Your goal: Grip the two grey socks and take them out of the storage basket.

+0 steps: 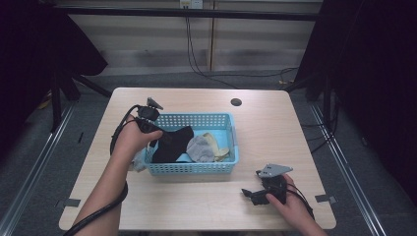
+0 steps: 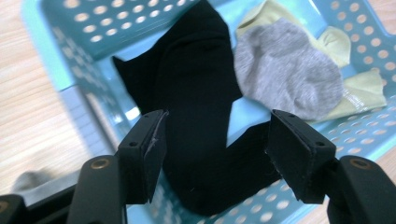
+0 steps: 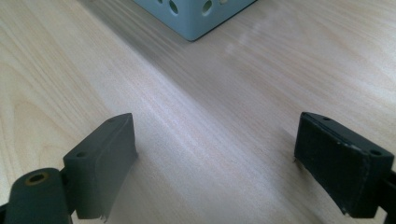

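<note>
A light blue basket (image 1: 231, 166) stands mid-table and holds a black sock (image 1: 172, 142), a grey sock (image 1: 200, 148) and a pale yellow sock (image 1: 216, 143). My left gripper (image 1: 153, 132) hovers over the basket's left end. In the left gripper view the left gripper (image 2: 219, 158) stands open above the black sock (image 2: 196, 93), whose end drapes over the basket's rim (image 2: 60, 51); the pads do not press on it. The grey sock (image 2: 285, 74) lies on the yellow sock (image 2: 369, 88). My right gripper (image 1: 252, 194) rests open on the table at the front right, the right gripper (image 3: 215, 158) holding nothing.
A small grey cloth item (image 1: 138, 164) lies on the table (image 1: 275, 123) against the basket's left front corner. A round cable hole (image 1: 236, 102) sits near the far edge. The basket's corner (image 3: 196, 18) is just ahead of the right gripper.
</note>
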{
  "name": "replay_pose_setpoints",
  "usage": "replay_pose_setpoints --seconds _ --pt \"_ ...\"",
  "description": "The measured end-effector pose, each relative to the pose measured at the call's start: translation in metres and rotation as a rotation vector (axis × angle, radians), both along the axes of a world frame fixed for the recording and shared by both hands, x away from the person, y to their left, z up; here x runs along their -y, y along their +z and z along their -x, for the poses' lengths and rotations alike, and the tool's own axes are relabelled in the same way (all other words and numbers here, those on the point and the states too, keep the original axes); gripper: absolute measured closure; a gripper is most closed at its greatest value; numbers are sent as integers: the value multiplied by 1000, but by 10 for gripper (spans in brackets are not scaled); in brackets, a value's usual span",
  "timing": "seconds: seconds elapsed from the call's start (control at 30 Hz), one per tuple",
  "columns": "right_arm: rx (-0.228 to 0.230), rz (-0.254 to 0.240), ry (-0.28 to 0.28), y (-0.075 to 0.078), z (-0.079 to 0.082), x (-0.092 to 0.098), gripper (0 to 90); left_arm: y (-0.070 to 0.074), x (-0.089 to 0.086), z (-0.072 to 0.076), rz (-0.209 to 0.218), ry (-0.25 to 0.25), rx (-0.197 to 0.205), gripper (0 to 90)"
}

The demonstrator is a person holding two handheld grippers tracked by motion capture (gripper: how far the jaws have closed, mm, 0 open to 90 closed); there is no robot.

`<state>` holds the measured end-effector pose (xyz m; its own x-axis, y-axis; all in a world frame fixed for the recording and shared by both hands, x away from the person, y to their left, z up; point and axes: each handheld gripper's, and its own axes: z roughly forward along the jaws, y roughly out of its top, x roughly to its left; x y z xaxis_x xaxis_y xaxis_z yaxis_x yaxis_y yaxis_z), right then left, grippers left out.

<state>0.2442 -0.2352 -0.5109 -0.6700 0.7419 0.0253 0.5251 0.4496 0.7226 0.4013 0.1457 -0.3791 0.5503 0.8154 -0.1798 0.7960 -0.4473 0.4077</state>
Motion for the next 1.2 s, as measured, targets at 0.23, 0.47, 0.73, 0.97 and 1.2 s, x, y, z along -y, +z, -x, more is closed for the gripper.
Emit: replay_pose_setpoints --seconds 0.23,0.47,0.73,0.97,1.2 --pt "1 1 1 0 0 0 120 -13 21 -2 19 -23 14 370" --pt "0 0 0 0 0 0 120 -29 41 -6 31 -58 38 370" --pt "0 0 0 0 0 0 120 -45 54 -11 44 -63 33 374" --pt "0 0 0 0 0 0 120 -55 64 -12 43 -86 16 385" --pt "1 0 2 0 0 0 119 -66 65 -16 30 -88 -2 397"
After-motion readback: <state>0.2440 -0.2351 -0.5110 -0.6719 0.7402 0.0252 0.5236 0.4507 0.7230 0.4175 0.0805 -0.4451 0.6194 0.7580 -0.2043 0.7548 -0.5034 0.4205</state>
